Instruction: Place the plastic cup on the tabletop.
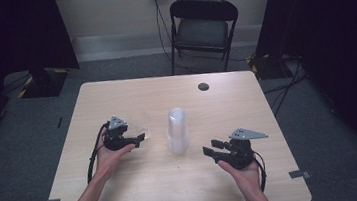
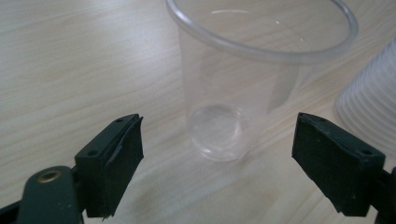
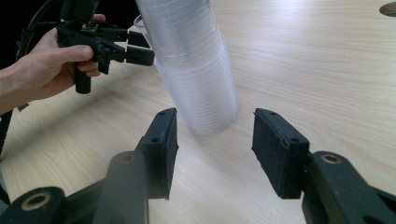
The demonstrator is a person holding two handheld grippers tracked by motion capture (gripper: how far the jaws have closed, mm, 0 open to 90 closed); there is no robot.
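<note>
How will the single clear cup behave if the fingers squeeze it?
The cup looks thin and empty, so it probably is light and may flex or crack under pressure. It is narrower at the base, so a sideways push could tip it.

A lab-like recording room: black curtains (image 1: 8,33), folding chair (image 1: 203,30), bare wooden table (image 1: 131,98).
</note>
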